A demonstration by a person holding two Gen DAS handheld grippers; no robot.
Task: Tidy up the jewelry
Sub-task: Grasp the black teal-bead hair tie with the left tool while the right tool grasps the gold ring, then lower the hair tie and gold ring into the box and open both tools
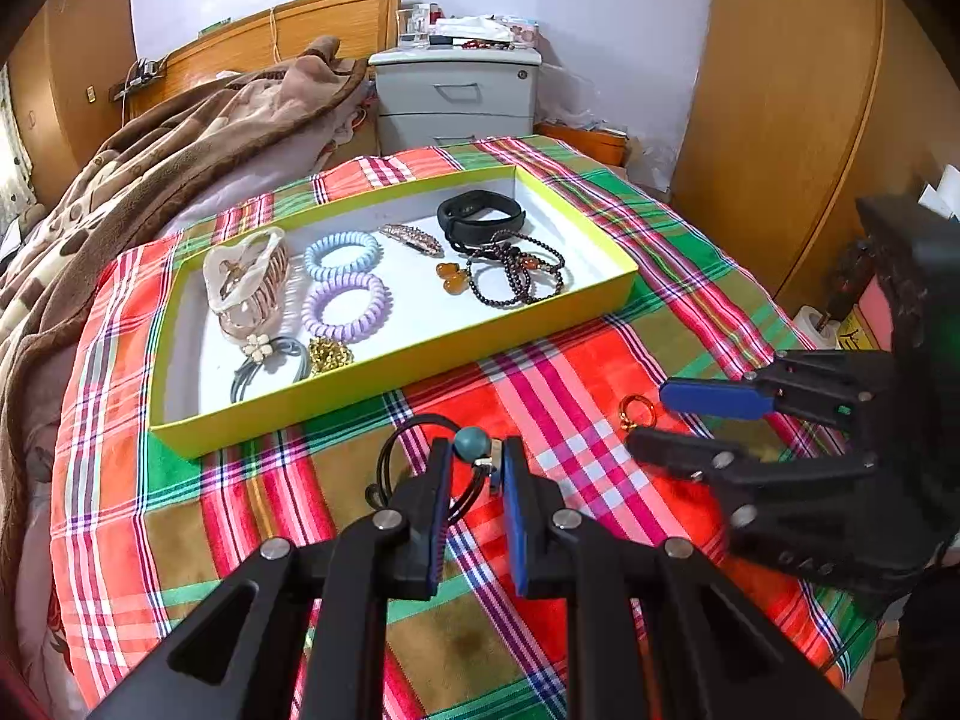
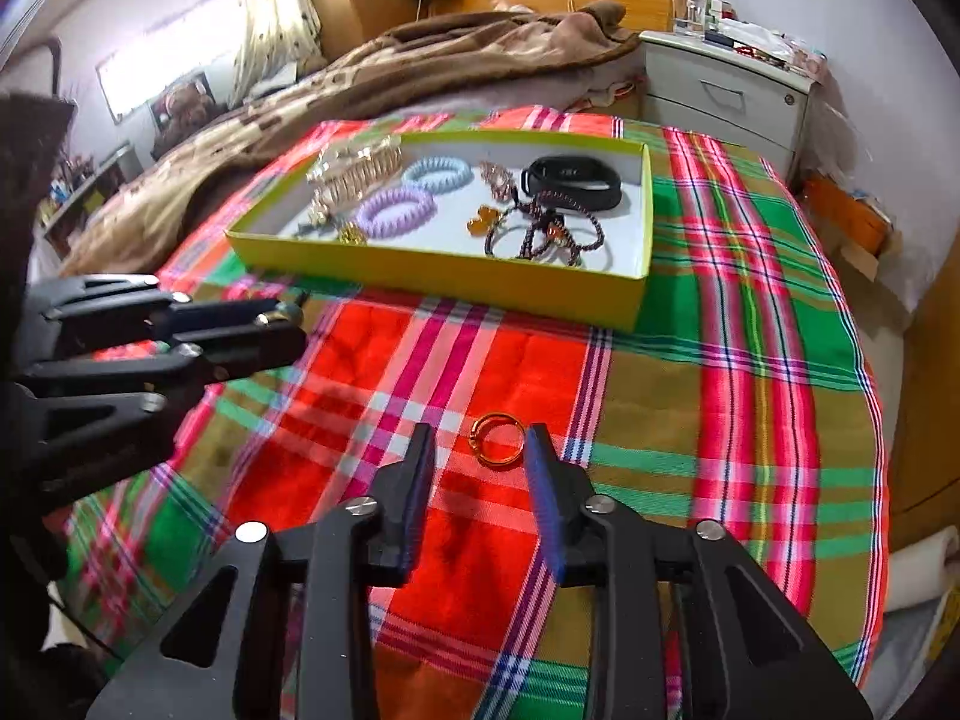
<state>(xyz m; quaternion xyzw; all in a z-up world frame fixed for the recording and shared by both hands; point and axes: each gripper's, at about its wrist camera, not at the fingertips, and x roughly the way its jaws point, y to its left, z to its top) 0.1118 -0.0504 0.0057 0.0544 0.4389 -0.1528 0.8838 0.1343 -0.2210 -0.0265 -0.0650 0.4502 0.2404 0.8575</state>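
Note:
A yellow-rimmed white tray (image 1: 420,360) (image 2: 636,294) lies on the plaid cloth and holds hair ties, a claw clip, a black band and bead bracelets. My left gripper (image 1: 475,456) is partly closed around a black hair tie with a teal bead (image 1: 471,441) that lies on the cloth in front of the tray; contact with the pads is unclear. My right gripper (image 2: 482,441) is open, its fingertips on either side of a gold ring (image 2: 497,439) on the cloth. The ring (image 1: 637,409) and the right gripper (image 1: 651,420) also show in the left wrist view.
The plaid cloth (image 2: 750,360) covers the bed end. A brown blanket (image 1: 150,156) lies at the left. A grey nightstand (image 1: 456,96) with clutter stands behind the tray. Wooden wardrobe doors (image 1: 780,120) are at the right.

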